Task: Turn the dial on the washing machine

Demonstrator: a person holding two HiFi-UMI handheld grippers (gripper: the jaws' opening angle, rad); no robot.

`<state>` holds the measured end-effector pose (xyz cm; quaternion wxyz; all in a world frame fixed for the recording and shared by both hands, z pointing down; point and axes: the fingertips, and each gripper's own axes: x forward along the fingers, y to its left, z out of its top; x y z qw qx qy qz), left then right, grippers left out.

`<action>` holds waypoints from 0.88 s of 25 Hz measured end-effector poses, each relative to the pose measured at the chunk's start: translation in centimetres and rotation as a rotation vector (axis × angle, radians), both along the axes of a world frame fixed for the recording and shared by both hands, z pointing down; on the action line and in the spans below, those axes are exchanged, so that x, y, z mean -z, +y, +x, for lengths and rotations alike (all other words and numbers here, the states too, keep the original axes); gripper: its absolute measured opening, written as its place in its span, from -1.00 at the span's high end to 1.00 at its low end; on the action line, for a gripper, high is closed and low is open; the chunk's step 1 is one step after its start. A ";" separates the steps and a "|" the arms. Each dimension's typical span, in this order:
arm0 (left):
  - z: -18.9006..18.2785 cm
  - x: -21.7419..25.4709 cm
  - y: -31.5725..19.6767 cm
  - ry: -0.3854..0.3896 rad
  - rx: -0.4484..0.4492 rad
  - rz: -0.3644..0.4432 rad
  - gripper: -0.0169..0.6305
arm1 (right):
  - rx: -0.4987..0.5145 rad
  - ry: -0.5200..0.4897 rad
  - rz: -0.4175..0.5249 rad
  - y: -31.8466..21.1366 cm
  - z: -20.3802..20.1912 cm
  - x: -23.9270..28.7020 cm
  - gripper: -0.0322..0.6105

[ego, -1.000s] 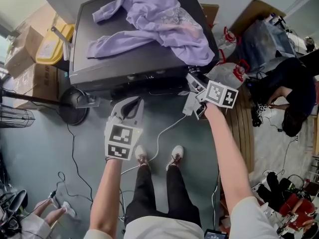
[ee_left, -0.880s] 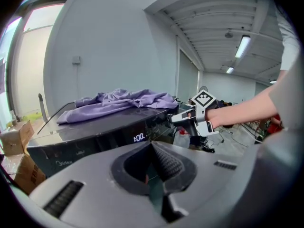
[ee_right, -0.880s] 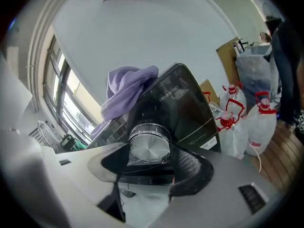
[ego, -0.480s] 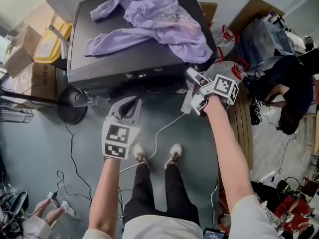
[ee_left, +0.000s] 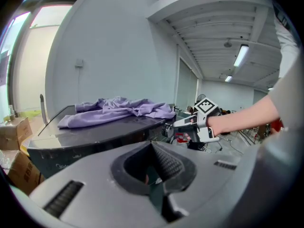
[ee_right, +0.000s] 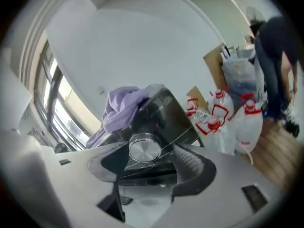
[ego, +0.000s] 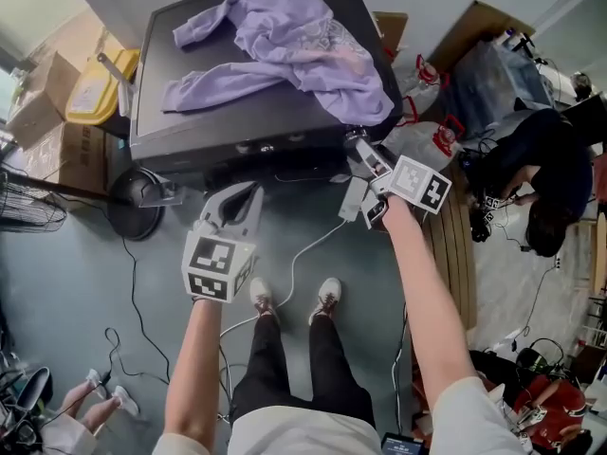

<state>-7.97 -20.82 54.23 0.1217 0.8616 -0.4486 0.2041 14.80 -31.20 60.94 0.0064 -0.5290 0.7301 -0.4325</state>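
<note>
Right hand-held gripper (ee_right: 147, 161) gapes at the dial (ee_right: 145, 151); left hand-held gripper (ee_left: 152, 148) closed; garment (ego: 294, 41) atop washing machine (ego: 237, 112).

No text, brand or number can be read anywhere. The black-and-white square patterns on the cubes of the left gripper (ego: 237, 200) and the right gripper (ego: 355, 146) are coded markers, not letters. Faint pale print runs along the front panel of the washing machine (ee_left: 85, 144), at the lower left of the left gripper view, too blurred to read. Red print on the white plastic bags (ee_right: 249, 125), right of centre in the right gripper view, is also illegible.
</note>
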 end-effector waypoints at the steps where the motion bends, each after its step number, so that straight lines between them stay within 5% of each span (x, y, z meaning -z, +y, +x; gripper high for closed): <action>1: -0.1 0.4 -0.2 -0.004 0.002 0.007 0.91 | 0.008 0.082 0.023 0.2 0.7 0.7 0.01; 5: 0.0 3.4 -0.8 -0.004 0.009 0.038 0.91 | 0.094 0.404 0.153 1.4 2.6 5.7 0.12; 9: -0.6 7.6 -1.4 0.010 0.017 0.090 0.91 | 0.150 0.638 0.304 2.7 2.8 12.6 0.74; 15: -1.4 14.1 -1.3 0.011 0.032 0.174 0.91 | 0.258 0.758 0.463 5.2 1.2 21.3 0.86; 22: -3.5 21.1 -0.6 0.013 0.073 0.279 0.91 | 0.300 0.782 0.610 8.3 -0.7 29.2 0.86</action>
